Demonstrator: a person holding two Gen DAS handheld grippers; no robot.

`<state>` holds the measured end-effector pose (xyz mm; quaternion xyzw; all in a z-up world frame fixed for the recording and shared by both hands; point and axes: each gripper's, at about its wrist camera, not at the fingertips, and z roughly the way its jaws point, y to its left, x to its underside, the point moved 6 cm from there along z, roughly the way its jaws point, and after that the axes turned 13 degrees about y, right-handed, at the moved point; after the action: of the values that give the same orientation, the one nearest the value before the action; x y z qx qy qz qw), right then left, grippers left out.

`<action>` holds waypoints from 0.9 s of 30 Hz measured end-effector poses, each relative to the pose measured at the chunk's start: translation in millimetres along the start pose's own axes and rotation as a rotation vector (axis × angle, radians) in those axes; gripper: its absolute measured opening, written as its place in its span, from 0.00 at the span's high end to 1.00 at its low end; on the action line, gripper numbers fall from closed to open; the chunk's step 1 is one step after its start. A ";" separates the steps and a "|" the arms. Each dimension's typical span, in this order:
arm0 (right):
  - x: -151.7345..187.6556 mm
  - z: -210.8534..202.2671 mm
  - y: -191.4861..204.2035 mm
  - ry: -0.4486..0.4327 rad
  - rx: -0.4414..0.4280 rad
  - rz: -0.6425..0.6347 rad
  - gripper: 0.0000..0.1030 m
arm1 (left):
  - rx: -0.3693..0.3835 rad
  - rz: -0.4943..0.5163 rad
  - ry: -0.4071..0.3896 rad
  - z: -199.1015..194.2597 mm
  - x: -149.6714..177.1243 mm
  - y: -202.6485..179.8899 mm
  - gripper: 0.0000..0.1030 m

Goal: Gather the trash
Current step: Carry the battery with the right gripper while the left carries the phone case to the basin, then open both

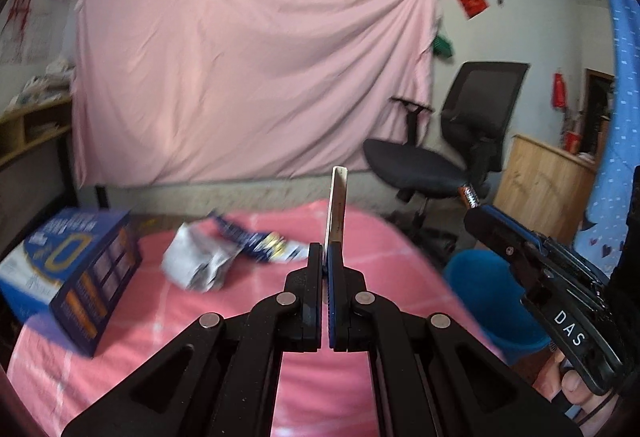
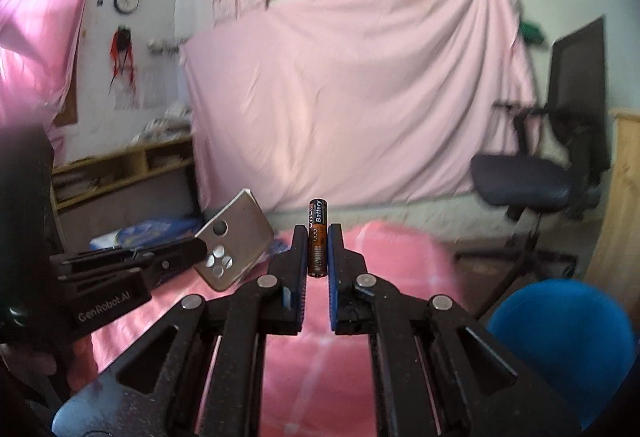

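My left gripper point(image 1: 325, 249) is shut on a thin silver blister card point(image 1: 337, 205), which stands edge-on above the fingertips; the right wrist view shows its flat face point(image 2: 236, 237) with round pill pockets. My right gripper point(image 2: 318, 237) is shut on a small black-and-orange battery point(image 2: 317, 239), held upright between the pads above the pink table cloth point(image 2: 384, 269). In the left wrist view the right gripper point(image 1: 476, 209) comes in from the right with the battery's end point(image 1: 469, 195) poking out. A crumpled white paper point(image 1: 196, 261) and a torn blue wrapper point(image 1: 256, 241) lie on the cloth.
A blue box point(image 1: 72, 273) stands at the table's left. A blue bin point(image 1: 488, 301) sits on the floor off the right edge, also low right in the right wrist view point(image 2: 564, 349). A black office chair point(image 1: 452, 149) and a wooden cabinet point(image 1: 548, 181) stand behind.
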<state>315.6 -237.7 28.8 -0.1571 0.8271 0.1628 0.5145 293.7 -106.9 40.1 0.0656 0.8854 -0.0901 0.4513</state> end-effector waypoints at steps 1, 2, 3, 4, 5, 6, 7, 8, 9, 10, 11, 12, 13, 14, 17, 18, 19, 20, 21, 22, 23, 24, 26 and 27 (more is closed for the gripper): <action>-4.0 -8.1 -4.4 -0.034 0.026 0.000 0.78 | 0.014 0.016 -0.020 -0.8 -5.2 -8.6 1.00; -6.5 -13.9 -7.5 -0.055 0.042 0.001 0.78 | 0.025 0.032 -0.038 -1.2 -10.3 -16.5 1.00; -9.7 -22.3 -12.9 -0.085 0.066 0.007 0.78 | 0.036 0.047 -0.056 -1.9 -14.8 -23.4 1.00; -11.7 -29.1 -17.1 -0.107 0.085 0.011 0.78 | 0.048 0.064 -0.075 -2.3 -19.4 -31.9 1.00; -13.7 -36.3 -22.7 -0.130 0.107 0.014 0.78 | 0.061 0.078 -0.089 -2.2 -23.0 -39.3 1.00; -15.6 -43.3 -29.0 -0.150 0.129 0.019 0.78 | 0.076 0.091 -0.101 -1.7 -26.4 -46.4 1.00; -17.0 -49.7 -36.1 -0.166 0.151 0.029 0.78 | 0.090 0.101 -0.116 -1.4 -29.7 -53.9 1.00; -17.7 -56.1 -42.6 -0.178 0.168 0.039 0.78 | 0.104 0.111 -0.126 -0.7 -32.4 -60.8 1.00; -17.7 -60.5 -49.2 -0.186 0.183 0.051 0.78 | 0.116 0.121 -0.135 0.6 -34.7 -68.7 1.00; -16.9 -64.5 -57.1 -0.186 0.205 0.065 0.78 | 0.129 0.130 -0.141 2.9 -36.8 -76.3 1.00; -16.2 -67.8 -64.8 -0.185 0.224 0.077 0.78 | 0.146 0.139 -0.140 6.6 -38.8 -84.5 1.00; -14.7 -70.3 -72.2 -0.182 0.241 0.090 0.78 | 0.157 0.144 -0.137 9.7 -39.6 -89.7 1.00; -12.8 -72.2 -81.2 -0.172 0.260 0.108 0.78 | 0.171 0.150 -0.130 14.6 -41.1 -96.6 1.00; -11.3 -73.7 -87.8 -0.162 0.274 0.121 0.78 | 0.186 0.158 -0.120 20.1 -42.3 -104.1 1.00; -1.3 -72.8 -114.9 -0.106 0.333 0.188 0.78 | 0.234 0.174 -0.082 35.7 -43.8 -127.1 1.00; 2.2 -71.6 -123.2 -0.081 0.344 0.213 0.78 | 0.256 0.180 -0.063 41.9 -43.4 -135.4 1.00; 6.7 -72.0 -132.2 -0.058 0.356 0.240 0.78 | 0.281 0.190 -0.039 48.8 -42.4 -144.6 1.00; 9.7 -70.5 -138.3 -0.041 0.365 0.260 0.78 | 0.298 0.198 -0.022 52.8 -41.6 -151.6 1.00; 13.2 -68.8 -145.6 -0.018 0.376 0.281 0.78 | 0.313 0.207 -0.007 58.1 -39.9 -159.2 1.00; 16.7 -67.9 -152.8 0.002 0.386 0.301 0.78 | 0.323 0.214 0.003 62.6 -38.0 -167.3 1.00; 19.4 -67.6 -159.9 0.014 0.392 0.317 0.78 | 0.336 0.220 0.016 68.6 -36.5 -174.6 1.00; 21.6 -67.0 -165.9 0.026 0.397 0.334 0.78 | 0.347 0.224 0.029 73.3 -34.8 -181.4 1.00; 27.0 -65.6 -179.6 0.050 0.407 0.365 0.78 | 0.360 0.231 0.052 84.0 -30.7 -192.6 1.00; 31.4 -65.5 -185.1 0.063 0.411 0.377 0.78 | 0.361 0.235 0.061 86.8 -26.4 -197.1 1.00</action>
<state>329.1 -434.9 7.9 0.1023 0.8730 0.0796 0.4702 338.5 -319.0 31.2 0.2509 0.8543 -0.1919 0.4127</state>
